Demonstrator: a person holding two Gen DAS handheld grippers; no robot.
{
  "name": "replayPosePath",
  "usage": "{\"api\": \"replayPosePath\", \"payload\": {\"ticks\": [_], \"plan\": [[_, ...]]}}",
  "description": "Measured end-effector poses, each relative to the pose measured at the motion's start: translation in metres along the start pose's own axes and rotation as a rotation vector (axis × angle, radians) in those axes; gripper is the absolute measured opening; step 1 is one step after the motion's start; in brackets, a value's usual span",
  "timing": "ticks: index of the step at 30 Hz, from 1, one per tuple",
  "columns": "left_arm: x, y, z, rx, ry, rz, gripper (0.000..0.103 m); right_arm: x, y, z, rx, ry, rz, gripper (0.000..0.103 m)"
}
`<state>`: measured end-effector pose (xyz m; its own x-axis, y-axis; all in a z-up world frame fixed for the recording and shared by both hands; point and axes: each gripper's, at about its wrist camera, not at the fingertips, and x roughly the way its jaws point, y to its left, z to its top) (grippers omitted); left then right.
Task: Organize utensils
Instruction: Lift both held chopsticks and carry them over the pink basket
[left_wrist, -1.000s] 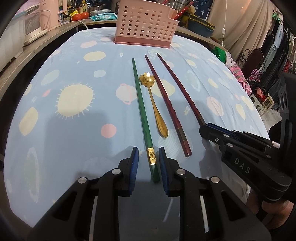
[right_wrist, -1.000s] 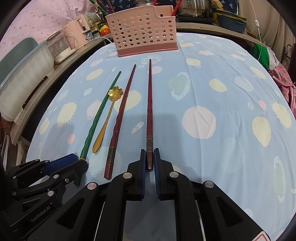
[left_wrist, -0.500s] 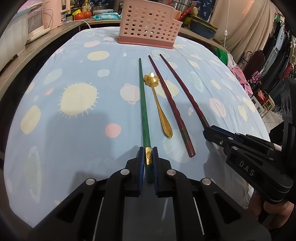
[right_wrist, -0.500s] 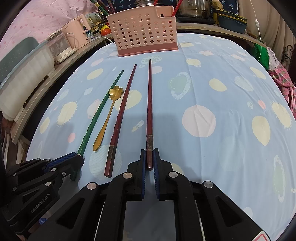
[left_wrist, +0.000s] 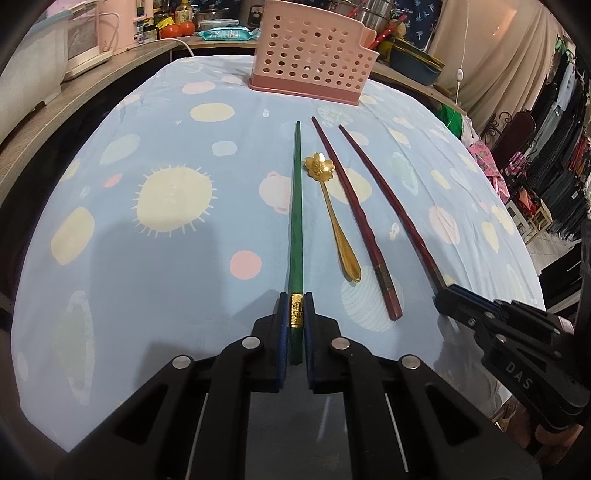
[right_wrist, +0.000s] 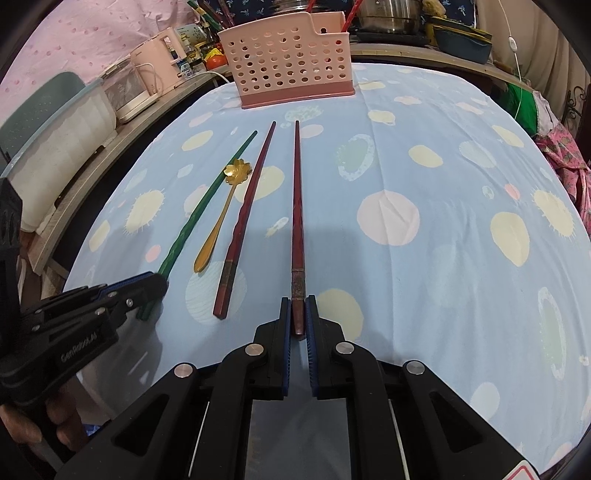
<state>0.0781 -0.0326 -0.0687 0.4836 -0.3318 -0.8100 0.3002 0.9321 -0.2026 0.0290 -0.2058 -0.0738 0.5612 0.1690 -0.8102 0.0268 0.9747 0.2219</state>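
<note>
Green faceted chopstick with a gold band, leftmost on the blue spotted tablecloth, now sits clamped at its thick end in the left gripper, whose jaws were apart a second ago; both grasps are therefore made and lifting can likely begin. Beside it lie the gold flower-bowled spoon and a dark red chopstick, both free. Farthest right, a second dark red chopstick is pinched by the right gripper. Both grippers lie low, pointing toward the pink perforated plastic utensil basket.
</note>
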Motion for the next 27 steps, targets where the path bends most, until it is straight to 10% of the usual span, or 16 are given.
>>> {"api": "replayPosePath", "payload": {"ticks": [27], "plan": [[-0.095, 0.007, 0.072, -0.022, -0.266, -0.005, 0.007, -0.115, -0.003, 0.052, 0.016, -0.308, 0.022, 0.009]]}}
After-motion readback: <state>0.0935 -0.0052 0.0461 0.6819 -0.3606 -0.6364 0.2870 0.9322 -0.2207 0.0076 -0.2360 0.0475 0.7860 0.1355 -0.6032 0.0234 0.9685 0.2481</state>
